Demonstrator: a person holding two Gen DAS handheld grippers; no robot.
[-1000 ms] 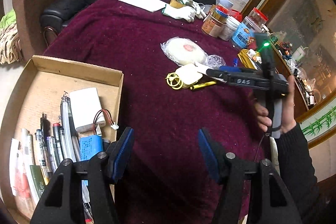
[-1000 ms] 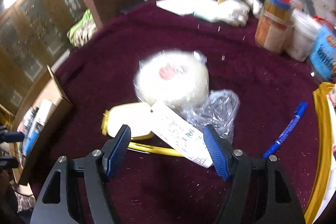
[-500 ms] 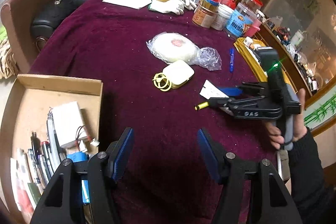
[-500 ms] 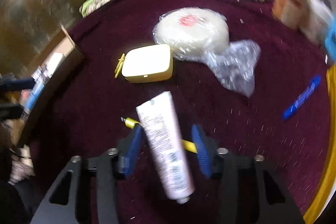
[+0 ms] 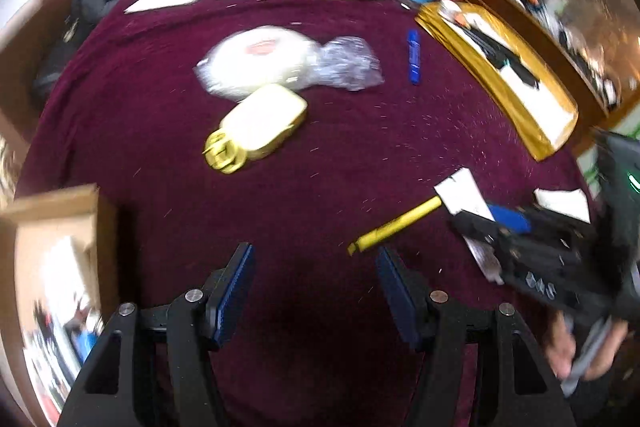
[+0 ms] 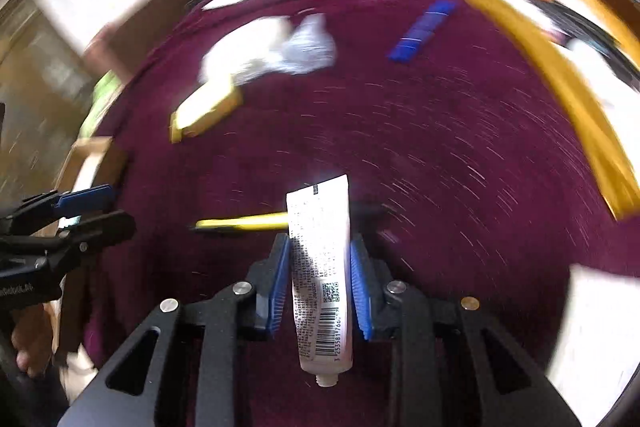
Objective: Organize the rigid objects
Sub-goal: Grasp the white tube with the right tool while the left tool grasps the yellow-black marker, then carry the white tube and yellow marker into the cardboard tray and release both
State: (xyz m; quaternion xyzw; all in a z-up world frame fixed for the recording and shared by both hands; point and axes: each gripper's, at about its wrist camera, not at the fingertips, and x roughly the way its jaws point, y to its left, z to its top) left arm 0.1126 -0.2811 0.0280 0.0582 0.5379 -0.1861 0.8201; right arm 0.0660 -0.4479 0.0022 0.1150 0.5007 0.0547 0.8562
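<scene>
Right claw (image 6: 320,279) is clamped on the white tube (image 6: 322,267), pads pressing its flanks about mid-body, nozzle end toward the camera and the flat crimped end pointing away, lifted above the maroon desk (image 6: 440,167). That tube looks light and a bit squashy: a laminate skin that gives under pressure, so too hard a squeeze could dent it or push paste toward the cap end. The mid-body hold looks balanced, and the glossy printed surface could slide if the grip slackens. The view is smeared with motion blur, so fine detail is hard to read.

Left claw (image 5: 314,291) hangs wide open with nothing between its blue pads, low over the cloth. Just ahead of its right pad lies the yellow pen (image 5: 394,225), slim, stiff and prone to roll; best taken across the barrel near its middle. Farther off sit the yellow case (image 5: 260,125), hard-shelled and flat, and the blue pen (image 5: 414,57), apart from the rest. The cardboard box (image 5: 56,211) at the left edge looks the likely home for all of these.
</scene>
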